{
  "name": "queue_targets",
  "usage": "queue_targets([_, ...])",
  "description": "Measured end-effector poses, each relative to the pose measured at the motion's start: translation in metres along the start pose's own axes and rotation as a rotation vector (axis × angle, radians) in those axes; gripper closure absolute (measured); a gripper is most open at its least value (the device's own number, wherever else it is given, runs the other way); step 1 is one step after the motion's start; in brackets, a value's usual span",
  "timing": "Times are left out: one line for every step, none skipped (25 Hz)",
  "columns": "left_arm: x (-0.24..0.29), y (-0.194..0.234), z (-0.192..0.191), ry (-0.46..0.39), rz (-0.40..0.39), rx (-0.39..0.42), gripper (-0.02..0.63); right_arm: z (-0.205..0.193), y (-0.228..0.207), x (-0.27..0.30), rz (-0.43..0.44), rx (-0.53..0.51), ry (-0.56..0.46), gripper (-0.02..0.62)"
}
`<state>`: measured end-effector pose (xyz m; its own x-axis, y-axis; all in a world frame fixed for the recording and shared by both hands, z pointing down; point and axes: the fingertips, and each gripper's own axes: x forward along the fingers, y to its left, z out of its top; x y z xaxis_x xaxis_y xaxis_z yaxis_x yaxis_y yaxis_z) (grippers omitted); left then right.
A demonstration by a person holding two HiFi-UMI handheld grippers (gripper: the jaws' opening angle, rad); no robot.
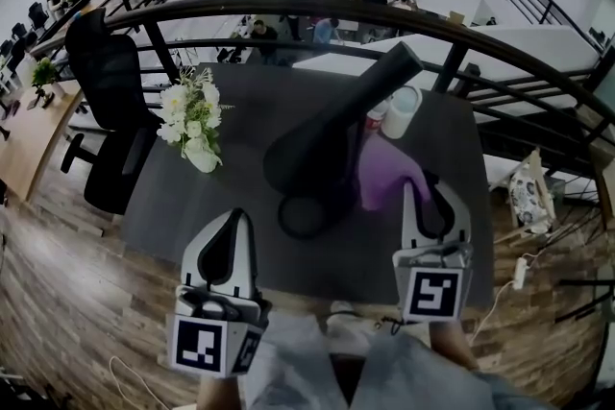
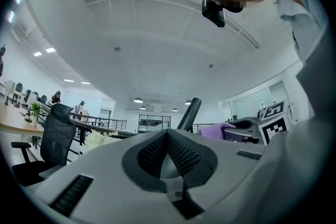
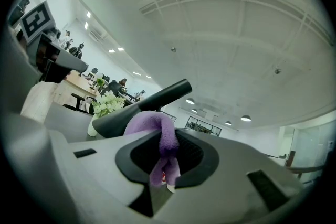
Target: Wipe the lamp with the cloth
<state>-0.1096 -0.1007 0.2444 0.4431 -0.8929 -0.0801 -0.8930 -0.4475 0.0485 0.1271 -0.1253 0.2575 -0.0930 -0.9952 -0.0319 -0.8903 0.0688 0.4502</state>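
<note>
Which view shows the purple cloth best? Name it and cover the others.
The right gripper view: the cloth sits close and central, pinched between the right gripper's jaws. The head view shows it from above beside the lamp, partly behind that gripper. The left gripper view shows a small purple edge.

I can read no words, numbers or brand names anywhere. The only printed signs are black-and-white square markers. One is on the left cube [image 1: 205, 346] of the left gripper [image 1: 235, 224] and one on the right cube [image 1: 432, 293] of the right gripper [image 1: 426, 192]. Both lie nearer me than the lamp [image 1: 332, 139]. They are patterns, not letters.
</note>
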Motion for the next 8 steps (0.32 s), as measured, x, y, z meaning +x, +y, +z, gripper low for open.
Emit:
queue_targets([-0.0007,-0.0001,0.0003,-0.002,-0.001,0.000,0.600,-0.0003,0.0003,-0.0002,-0.001,0.000,0.002,0.538])
queue_targets([-0.0015,0.0001,0.0001,-0.001,-0.001,-0.001,0.598,-0.0009,0.0006,-0.0005,-0.001,-0.001,0.005,0.538])
queue_targets([-0.0022,0.0005,-0.0004,0.001,0.000,-0.001,0.598,-0.0015,0.0011,-0.0008,0.000,-0.002,0.008,0.538])
queue_targets([-0.0029,0.0011,-0.0011,0.004,0.001,-0.002,0.600,-0.0017,0.0015,-0.0010,0.000,-0.002,0.008,0.538])
queue_targets([-0.0037,0.0020,-0.0020,0.007,0.003,-0.003,0.600,-0.0015,0.0021,-0.0012,-0.001,-0.001,0.006,0.538])
queue_targets([-0.0047,0.0032,-0.0031,0.011,0.005,-0.004,0.600,-0.0013,0.0028,-0.0014,-0.002,0.000,0.005,0.538])
queue_targets([-0.0057,0.0044,-0.0043,0.016,0.008,-0.004,0.598,-0.0011,0.0035,-0.0017,-0.003,0.002,0.004,0.538])
queue_targets([-0.0067,0.0057,-0.0053,0.020,0.010,-0.005,0.598,-0.0010,0.0044,-0.0020,-0.004,0.004,0.004,0.538])
